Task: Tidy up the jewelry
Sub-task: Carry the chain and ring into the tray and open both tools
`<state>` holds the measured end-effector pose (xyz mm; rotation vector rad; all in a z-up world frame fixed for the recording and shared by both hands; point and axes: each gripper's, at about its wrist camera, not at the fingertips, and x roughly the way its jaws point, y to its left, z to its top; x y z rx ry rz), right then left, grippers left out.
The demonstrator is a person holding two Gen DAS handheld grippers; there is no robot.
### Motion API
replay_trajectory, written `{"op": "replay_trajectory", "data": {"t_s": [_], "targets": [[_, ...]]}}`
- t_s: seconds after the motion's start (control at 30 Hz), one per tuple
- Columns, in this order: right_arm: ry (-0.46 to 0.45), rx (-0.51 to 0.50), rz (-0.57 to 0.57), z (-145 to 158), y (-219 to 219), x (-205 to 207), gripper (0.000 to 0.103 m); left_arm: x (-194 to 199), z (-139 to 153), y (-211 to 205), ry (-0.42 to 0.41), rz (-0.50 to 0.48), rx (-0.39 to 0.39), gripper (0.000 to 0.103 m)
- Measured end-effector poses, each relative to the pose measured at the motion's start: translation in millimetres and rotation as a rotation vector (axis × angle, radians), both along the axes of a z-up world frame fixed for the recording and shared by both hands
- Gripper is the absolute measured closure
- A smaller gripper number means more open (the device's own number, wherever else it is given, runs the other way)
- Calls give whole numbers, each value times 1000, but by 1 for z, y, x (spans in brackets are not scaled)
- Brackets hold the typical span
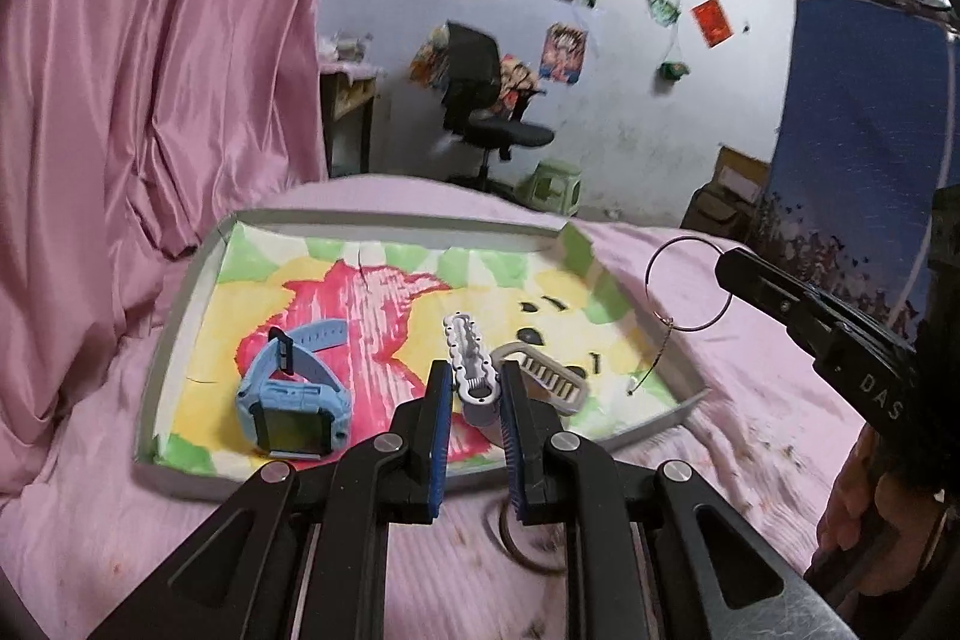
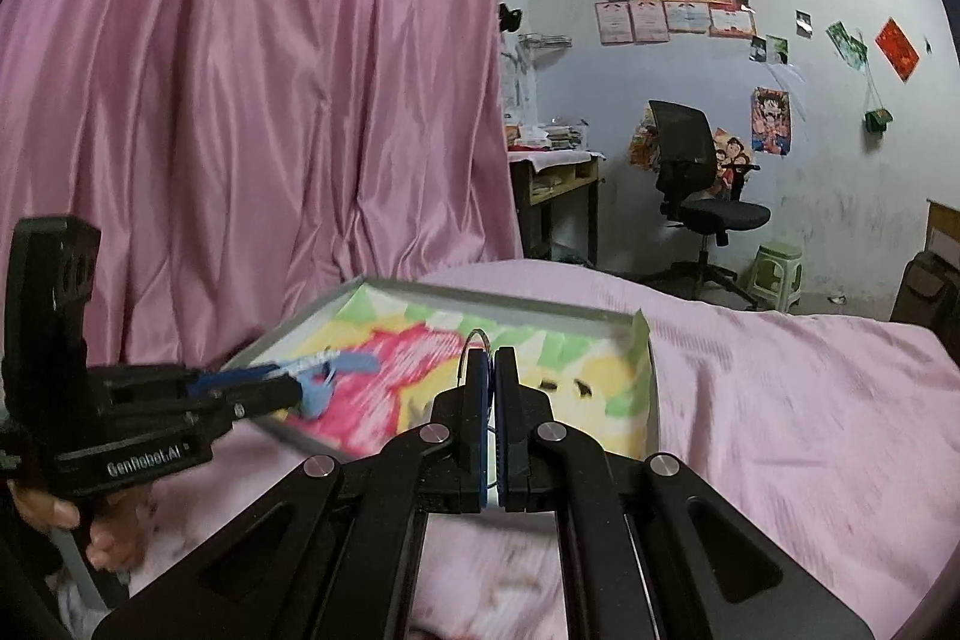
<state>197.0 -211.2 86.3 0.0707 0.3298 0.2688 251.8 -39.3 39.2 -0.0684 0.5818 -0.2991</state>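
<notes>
A blue watch (image 1: 294,394), a grey strap (image 1: 471,370) and a grey buckle piece (image 1: 549,376) are seen lying in the shallow tray (image 1: 180,316), which is set on the pink bed (image 1: 750,388). The left hand-held gripper (image 1: 474,412) is spread around the strap's near end. A thin wire ring (image 1: 687,283) is pinched by the right hand-held gripper (image 2: 491,370) above the tray's right edge. A pink curtain (image 1: 150,40) and an office chair (image 1: 486,106) are seen behind.
</notes>
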Motion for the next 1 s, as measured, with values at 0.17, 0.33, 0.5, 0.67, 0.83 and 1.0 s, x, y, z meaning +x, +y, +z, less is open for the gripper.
{"op": "replay_trajectory", "data": {"t_s": [0.17,0.33,0.5,0.67,0.83,1.0], "targets": [[70,56,-2,-20,-3,32,101,26,-12,-4,89,26,17,88],[184,115,-3,-51,-7,52,101,40,-25,-6,167,33,31,88],[312,154,5,-76,-11,69,101,46,-31,-7,218,32,42,88],[363,154,3,-86,-11,71,100,46,-36,-7,243,25,41,88],[379,132,-5,-88,-9,70,100,40,-35,-2,238,30,18,88],[368,96,-15,-84,-7,62,93,31,-31,2,211,35,-3,72]]}}
